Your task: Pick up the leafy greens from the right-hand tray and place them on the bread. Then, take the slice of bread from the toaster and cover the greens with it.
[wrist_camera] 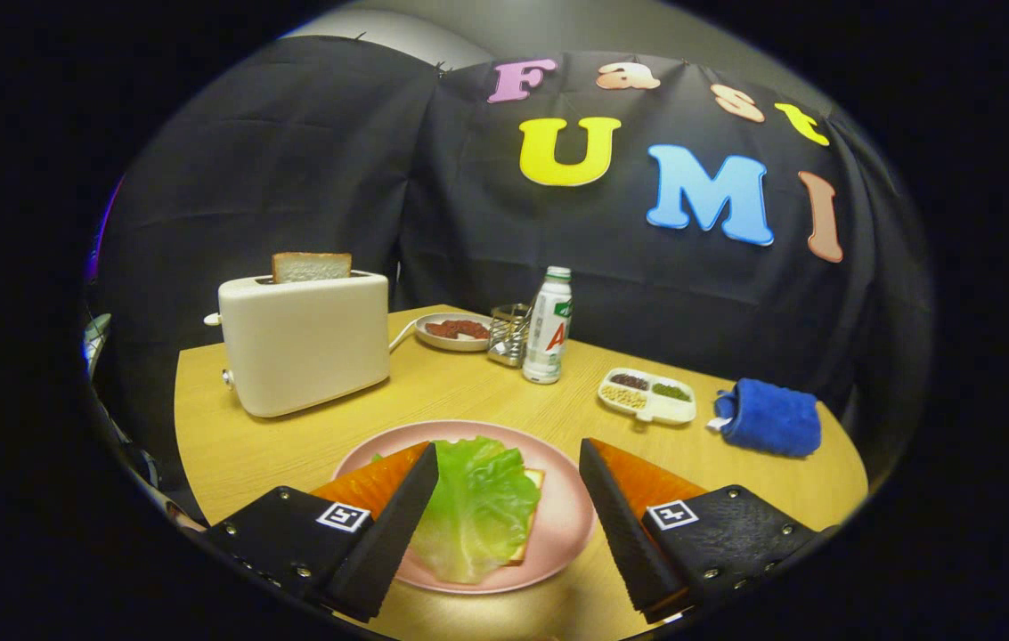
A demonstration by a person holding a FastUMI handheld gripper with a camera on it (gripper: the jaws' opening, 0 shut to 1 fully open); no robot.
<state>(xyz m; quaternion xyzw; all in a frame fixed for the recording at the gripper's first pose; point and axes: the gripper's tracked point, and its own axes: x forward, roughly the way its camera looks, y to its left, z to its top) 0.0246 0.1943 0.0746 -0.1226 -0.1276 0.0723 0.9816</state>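
Gripper view shows the crinkled light-green lettuce leaf (pixel 477 503) lying on a slice of bread (pixel 532 507), of which a thin tan edge peeks out along the leaf's right side. Both rest on a round pink plate (pixel 571 512) set on the pale wooden table (pixel 459 392). The gripper (pixel 508 467) hangs just above the plate with its jaws spread wide and holding nothing: the left orange-and-black finger (pixel 397 507) overlaps the leaf's left edge as seen from here, though whether it actually touches the leaf is hard to say, and the right finger (pixel 624 525) stands over the plate's right rim, apart from the leaf.

Beyond the plate and to the left stands a cream-coloured toaster (pixel 304 343), with a second slice of toast (pixel 312 266) sticking upright out of its slot. Behind the plate, farther back, sit a small shallow dish with something dark red in it (pixel 455 331), a shiny wire holder (pixel 510 334) and a white plastic bottle with a green cap (pixel 549 325), close together. To the right of the bottle lies a white compartment tray of seeds or grains (pixel 646 396), and beside that, near the table's edge, a rolled blue towel (pixel 771 417).
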